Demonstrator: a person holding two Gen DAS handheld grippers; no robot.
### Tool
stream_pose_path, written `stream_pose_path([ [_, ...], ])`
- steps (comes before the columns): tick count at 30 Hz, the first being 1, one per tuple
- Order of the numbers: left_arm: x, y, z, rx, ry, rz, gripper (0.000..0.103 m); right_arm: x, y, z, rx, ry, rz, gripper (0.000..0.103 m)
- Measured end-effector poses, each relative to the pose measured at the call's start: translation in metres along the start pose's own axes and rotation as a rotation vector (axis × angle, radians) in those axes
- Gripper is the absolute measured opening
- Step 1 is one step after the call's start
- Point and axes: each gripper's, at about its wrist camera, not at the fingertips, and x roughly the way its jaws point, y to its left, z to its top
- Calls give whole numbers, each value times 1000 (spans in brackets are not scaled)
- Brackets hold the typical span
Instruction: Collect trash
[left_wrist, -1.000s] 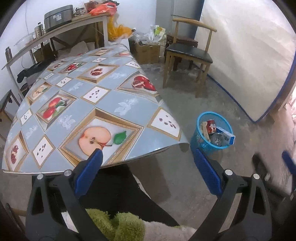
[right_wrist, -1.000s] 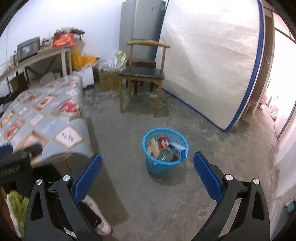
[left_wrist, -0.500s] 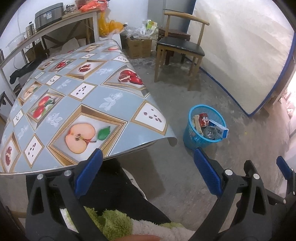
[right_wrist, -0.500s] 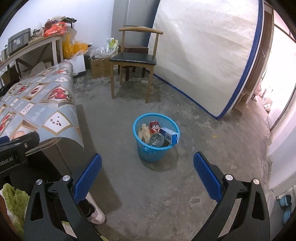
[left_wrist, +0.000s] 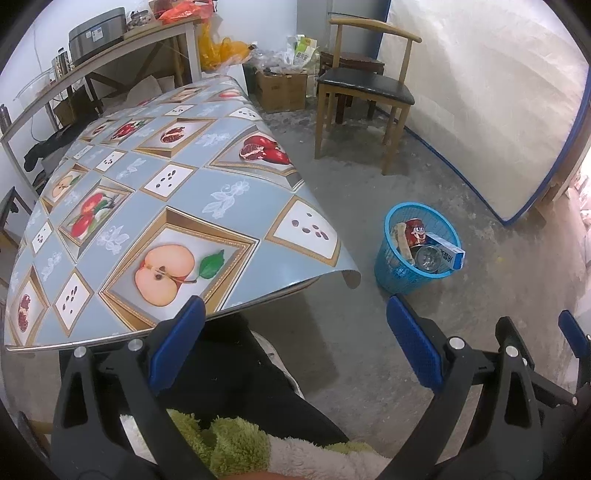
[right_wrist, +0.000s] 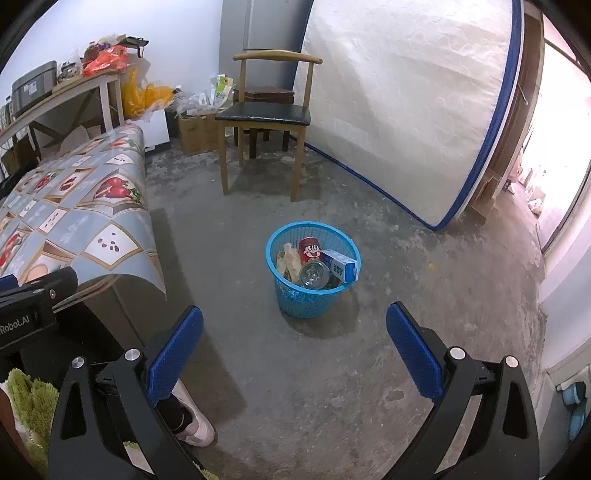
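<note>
A blue mesh trash basket (right_wrist: 295, 299) (left_wrist: 391, 273) stands on the concrete floor to the right of the table. Inside it lie a red can (right_wrist: 309, 248) (left_wrist: 415, 230), a blue-and-white box (right_wrist: 341, 266) (left_wrist: 447, 250), a clear bottle (right_wrist: 314, 275) (left_wrist: 426, 255) and crumpled beige wrappers (right_wrist: 288, 260). My right gripper (right_wrist: 294, 349) hangs open above the floor in front of the basket, nothing between its blue pads. My left gripper (left_wrist: 295, 347) is open too, empty, over the table's near corner; the right gripper's fingers (left_wrist: 570, 334) show at that view's right edge.
A table with a fruit-patterned cloth (left_wrist: 155, 206) (right_wrist: 74, 206) fills the left. A wooden chair (right_wrist: 264, 114) (left_wrist: 364, 85) and cardboard boxes (left_wrist: 280, 88) stand behind. A mattress (right_wrist: 406, 103) leans on the right wall. A person's shoe (right_wrist: 194, 428) and green fuzzy sleeve (left_wrist: 225, 439) sit below.
Both views have shifted: the basket has drifted up and a little left in the right wrist view. Both grippers stay open and empty.
</note>
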Motion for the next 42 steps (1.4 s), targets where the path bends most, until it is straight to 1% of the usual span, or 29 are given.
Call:
stream_pose_path([
  [5, 0, 2, 0, -6, -5, 4, 95, 0, 0, 0, -1, -2, -1, 97],
  [17, -3, 27, 4, -70, -16, 57, 95, -1, 0, 2, -4, -14, 0, 97],
  [26, -3, 24, 3, -43, -10, 58, 95, -1, 2, 3, -7, -16, -5, 97],
  [42, 2, 18, -1, -19, 28, 50, 95, 0, 0, 5, -5, -13, -9, 97],
])
